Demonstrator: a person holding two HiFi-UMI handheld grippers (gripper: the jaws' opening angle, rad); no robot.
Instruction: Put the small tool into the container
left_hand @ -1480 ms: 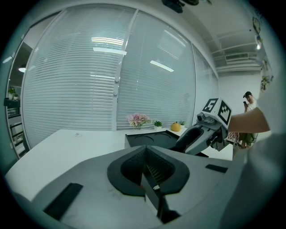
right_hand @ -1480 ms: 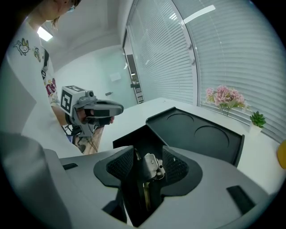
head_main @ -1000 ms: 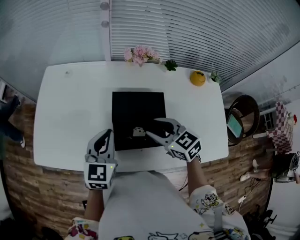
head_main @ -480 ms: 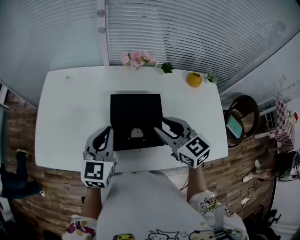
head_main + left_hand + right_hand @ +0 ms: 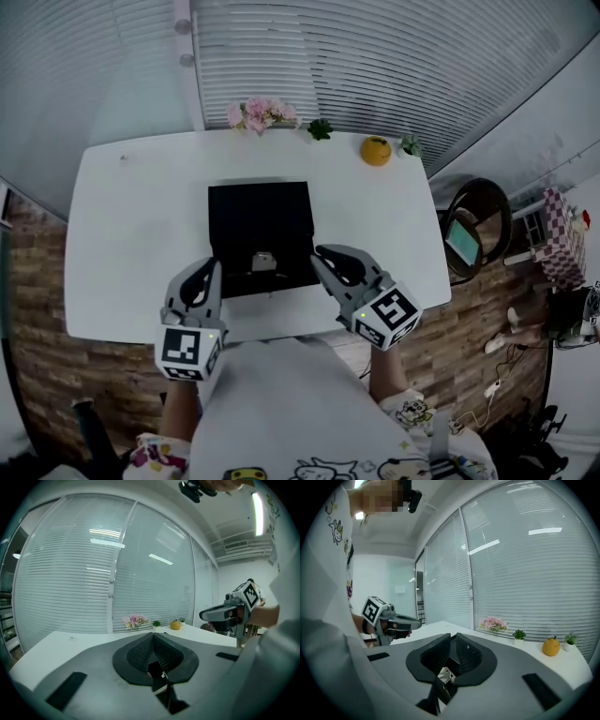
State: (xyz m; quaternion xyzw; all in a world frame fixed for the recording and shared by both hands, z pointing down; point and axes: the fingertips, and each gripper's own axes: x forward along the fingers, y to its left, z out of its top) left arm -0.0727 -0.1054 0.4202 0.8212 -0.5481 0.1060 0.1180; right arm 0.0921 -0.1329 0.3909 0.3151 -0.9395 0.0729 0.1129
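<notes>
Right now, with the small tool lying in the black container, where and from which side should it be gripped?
The small tool, across its body, from straight above: it lies low inside the container, whose walls would likely block a level approach. Finer shape unclear.

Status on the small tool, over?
Left tongs shut, empty. Right tongs just closing, slightly apart, empty. Small tool lies in container. Nothing in the way.

No text, label or number can be read.
</notes>
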